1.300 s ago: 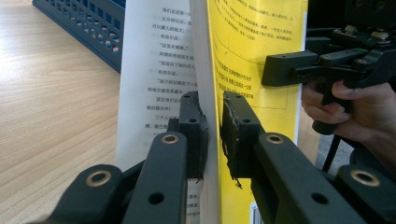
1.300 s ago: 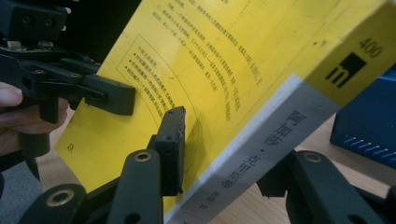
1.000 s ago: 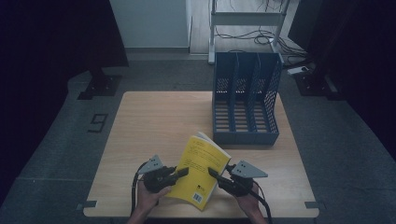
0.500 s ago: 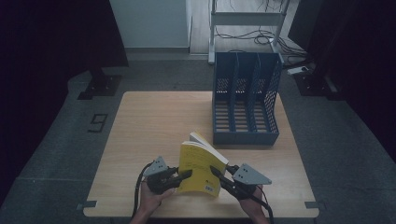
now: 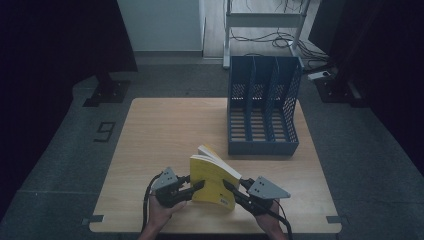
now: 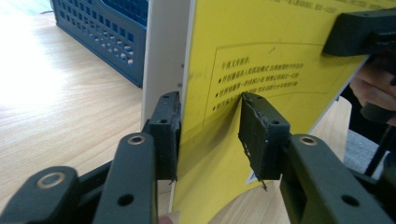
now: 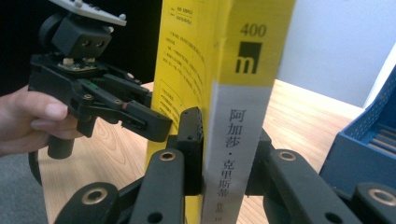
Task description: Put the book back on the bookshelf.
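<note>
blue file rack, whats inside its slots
In the high view the blue file rack shows three slots with bare slatted floors and no papers; the low front lip hides the floor just behind it.

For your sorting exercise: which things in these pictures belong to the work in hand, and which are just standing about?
In the work:
yellow book
right gripper, clamped on its spine
left gripper, jaws just opening around its cover

Standing about:
blue file rack
metal frame

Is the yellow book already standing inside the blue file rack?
No, the yellow book stands upright on the table, apart from the blue file rack.
</note>
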The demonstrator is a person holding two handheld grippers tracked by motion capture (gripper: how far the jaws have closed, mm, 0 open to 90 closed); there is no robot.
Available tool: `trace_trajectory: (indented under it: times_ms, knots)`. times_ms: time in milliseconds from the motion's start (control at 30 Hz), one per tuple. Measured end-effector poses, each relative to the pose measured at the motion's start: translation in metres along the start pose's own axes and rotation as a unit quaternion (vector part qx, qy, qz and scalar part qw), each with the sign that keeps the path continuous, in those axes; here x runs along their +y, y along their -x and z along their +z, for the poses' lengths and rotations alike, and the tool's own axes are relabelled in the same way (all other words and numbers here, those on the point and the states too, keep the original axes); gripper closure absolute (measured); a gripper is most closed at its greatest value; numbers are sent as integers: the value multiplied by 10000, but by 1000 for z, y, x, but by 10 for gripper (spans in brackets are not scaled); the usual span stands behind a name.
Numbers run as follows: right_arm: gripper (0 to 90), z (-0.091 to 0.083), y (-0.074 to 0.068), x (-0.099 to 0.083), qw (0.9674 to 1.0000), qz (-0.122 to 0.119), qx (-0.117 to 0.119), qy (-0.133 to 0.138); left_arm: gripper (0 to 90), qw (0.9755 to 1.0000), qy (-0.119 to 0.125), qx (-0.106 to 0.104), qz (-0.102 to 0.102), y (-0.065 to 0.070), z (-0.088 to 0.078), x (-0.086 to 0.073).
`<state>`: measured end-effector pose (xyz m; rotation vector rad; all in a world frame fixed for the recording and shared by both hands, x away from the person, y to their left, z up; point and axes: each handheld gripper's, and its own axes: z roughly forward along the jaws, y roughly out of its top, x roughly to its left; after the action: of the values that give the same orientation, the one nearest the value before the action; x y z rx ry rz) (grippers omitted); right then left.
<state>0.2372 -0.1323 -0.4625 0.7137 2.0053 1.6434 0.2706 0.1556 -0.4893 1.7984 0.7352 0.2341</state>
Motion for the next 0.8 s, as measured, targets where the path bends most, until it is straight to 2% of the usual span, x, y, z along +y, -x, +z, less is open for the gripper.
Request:
trace_trajectory:
  times_ms: [33,233,500,633,800]
  knots:
    - [740,1,-4,1,9999,-136,-39,-23,572,10000,32,35,24,0,-1,1]
    - [734,1,-8,2,9996,-296,-5,-21,569,9999,72,109,46,1,-2,2]
    - [711,6,-9,3,9997,-150,184,72,571,9999,76,68,58,2,-1,2]
    - [711,11,-8,2,9998,-69,148,73,572,9999,82,81,69,3,0,2]
    - [713,17,-9,2,9999,-101,114,21,572,9999,74,69,64,3,0,2]
